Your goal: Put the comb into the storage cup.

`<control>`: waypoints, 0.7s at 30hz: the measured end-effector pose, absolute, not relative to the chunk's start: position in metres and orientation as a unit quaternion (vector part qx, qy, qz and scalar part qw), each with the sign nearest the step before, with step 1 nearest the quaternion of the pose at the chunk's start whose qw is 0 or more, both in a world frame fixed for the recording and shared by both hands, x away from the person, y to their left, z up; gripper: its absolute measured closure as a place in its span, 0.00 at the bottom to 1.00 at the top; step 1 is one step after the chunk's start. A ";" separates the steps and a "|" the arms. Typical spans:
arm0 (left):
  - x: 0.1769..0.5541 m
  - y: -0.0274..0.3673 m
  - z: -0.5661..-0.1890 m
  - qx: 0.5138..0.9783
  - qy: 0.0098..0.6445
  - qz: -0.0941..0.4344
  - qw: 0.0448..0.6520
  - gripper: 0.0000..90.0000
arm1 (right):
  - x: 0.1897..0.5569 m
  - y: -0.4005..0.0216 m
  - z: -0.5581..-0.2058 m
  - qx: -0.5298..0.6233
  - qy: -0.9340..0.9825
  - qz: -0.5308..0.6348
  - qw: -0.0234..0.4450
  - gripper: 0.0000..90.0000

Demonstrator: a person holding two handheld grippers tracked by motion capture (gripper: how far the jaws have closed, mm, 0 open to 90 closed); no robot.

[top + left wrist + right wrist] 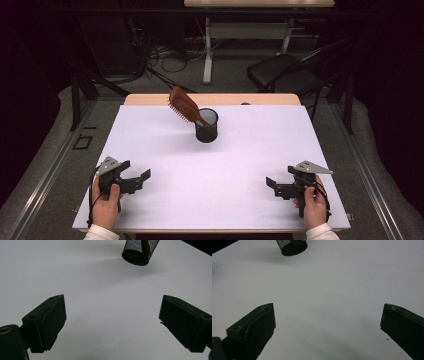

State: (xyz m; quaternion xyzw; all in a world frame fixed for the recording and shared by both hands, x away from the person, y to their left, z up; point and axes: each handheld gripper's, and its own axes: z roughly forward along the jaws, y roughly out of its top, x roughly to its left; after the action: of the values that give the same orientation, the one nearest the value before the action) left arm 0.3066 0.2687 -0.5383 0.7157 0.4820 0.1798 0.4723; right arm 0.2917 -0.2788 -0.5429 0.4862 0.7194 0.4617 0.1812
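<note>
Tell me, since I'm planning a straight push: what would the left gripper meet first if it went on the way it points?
Probably nothing close: the left gripper, fingers open and empty, faces bare white table. The black mesh cup holding the brown hairbrush stands farther ahead, slightly right of its line, so it might pass beside it.

The white table [240,165] has a wooden strip [270,99] along its far edge and stands on grey carpet floor [45,165]. Beyond its far edge a white desk frame [207,50] stands among loose cables [165,55]. A black chair [285,72] sits past the far right corner. The room behind is dark.
</note>
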 end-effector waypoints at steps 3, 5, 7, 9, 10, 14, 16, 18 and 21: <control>0.307 0.268 -0.539 0.716 0.481 0.180 0.473 0.08 | 0.292 -0.279 -0.544 0.487 0.718 0.463 0.181 0.00; 0.307 0.268 -0.539 0.716 0.481 0.181 0.473 0.08 | 0.293 -0.279 -0.544 0.487 0.720 0.461 0.181 0.00; 0.307 0.268 -0.540 0.715 0.481 0.180 0.473 0.08 | 0.293 -0.280 -0.545 0.488 0.720 0.460 0.181 0.00; 0.307 0.268 -0.541 0.714 0.483 0.180 0.473 0.08 | 0.293 -0.280 -0.545 0.488 0.719 0.461 0.181 0.00; 0.307 0.269 -0.541 0.714 0.483 0.181 0.473 0.08 | 0.293 -0.280 -0.546 0.488 0.719 0.461 0.181 0.00; 0.307 0.269 -0.541 0.713 0.485 0.183 0.473 0.08 | 0.294 -0.280 -0.546 0.489 0.719 0.459 0.180 0.00; 0.307 0.269 -0.541 0.712 0.485 0.182 0.474 0.08 | 0.294 -0.280 -0.546 0.489 0.719 0.459 0.180 0.00; 0.307 0.269 -0.542 0.712 0.485 0.182 0.473 0.08 | 0.294 -0.280 -0.546 0.489 0.719 0.460 0.181 0.00; 0.307 0.269 -0.542 0.713 0.486 0.182 0.472 0.08 | 0.294 -0.280 -0.546 0.489 0.719 0.459 0.180 0.00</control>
State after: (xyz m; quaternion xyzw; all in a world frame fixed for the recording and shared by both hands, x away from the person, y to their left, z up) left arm 0.3075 0.2694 -0.5419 0.7128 0.4855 0.1819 0.4723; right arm 0.2938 -0.2797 -0.5464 0.4892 0.7195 0.4590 0.1800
